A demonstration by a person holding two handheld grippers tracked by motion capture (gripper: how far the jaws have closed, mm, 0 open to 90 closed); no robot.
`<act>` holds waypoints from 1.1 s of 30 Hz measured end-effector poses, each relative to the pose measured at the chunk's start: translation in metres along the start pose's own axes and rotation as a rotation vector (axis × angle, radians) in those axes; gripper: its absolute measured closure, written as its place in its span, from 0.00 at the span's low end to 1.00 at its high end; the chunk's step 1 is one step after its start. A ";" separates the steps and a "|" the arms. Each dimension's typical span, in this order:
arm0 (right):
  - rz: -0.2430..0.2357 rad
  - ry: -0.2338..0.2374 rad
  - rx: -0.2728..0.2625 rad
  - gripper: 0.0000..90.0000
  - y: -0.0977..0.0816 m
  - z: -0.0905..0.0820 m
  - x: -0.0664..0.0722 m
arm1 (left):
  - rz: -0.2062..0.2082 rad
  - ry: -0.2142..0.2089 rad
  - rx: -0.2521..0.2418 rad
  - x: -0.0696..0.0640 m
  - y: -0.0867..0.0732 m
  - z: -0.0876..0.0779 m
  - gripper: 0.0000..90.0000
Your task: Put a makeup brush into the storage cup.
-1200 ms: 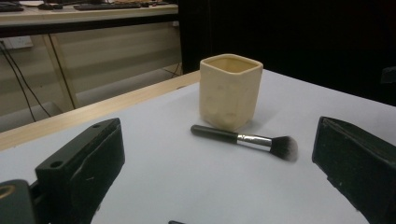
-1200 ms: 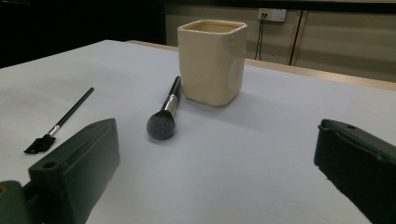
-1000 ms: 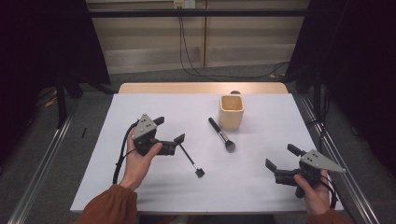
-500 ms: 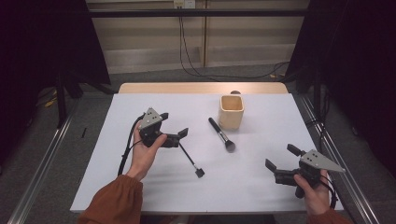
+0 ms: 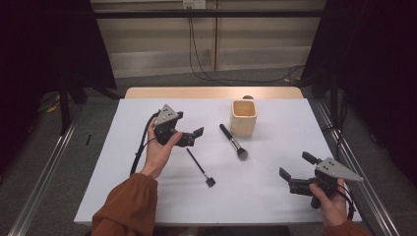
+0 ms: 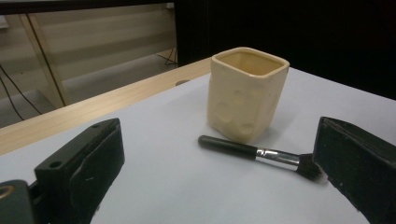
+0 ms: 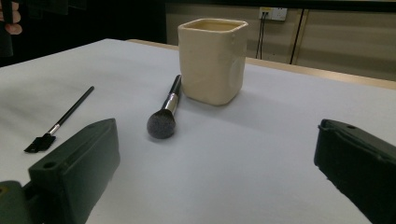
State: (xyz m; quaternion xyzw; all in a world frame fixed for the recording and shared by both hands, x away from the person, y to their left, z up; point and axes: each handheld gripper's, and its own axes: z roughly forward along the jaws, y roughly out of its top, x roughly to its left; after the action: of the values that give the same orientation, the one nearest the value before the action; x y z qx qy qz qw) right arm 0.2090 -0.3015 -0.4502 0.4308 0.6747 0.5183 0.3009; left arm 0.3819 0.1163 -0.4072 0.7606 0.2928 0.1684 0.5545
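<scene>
— How does the left gripper (image 5: pixel 193 137) stand?
— Jaws spread wide, gripping nothing, raised above the table (image 5: pixel 275 196). Ahead of it lies the powder brush (image 6: pixel 261 155), just beside the cream cup (image 6: pixel 245 93); the thin brush (image 5: pixel 199 166) lies just below it.
— And the right gripper (image 5: pixel 294 172)?
— Also wide open and empty, well apart from both brushes.

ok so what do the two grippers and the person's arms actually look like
Both are dark handheld tools. The left gripper has two blocky black jaws, a grey three-cornered plate on top and a black cable trailing from it toward the table edge. The right gripper is built the same, with its own grey plate and a cable by the wrist. In the gripper views the jaws show small round holes. Both arms wear rust-orange sleeves.
</scene>
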 end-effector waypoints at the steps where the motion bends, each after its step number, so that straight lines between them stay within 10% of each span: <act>1: 0.002 -0.001 -0.001 0.00 0.000 0.000 0.000 | 0.004 0.001 0.004 0.001 0.000 0.002 0.02; 33: 0.002 -0.001 0.008 0.00 -0.001 0.000 0.000 | 0.182 -0.095 0.416 0.004 0.014 0.013 0.03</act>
State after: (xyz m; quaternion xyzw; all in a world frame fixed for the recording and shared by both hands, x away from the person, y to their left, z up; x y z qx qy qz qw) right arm 0.2085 -0.3016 -0.4506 0.4328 0.6762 0.5157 0.2991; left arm 0.3964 0.1061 -0.3986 0.8889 0.2249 0.1178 0.3813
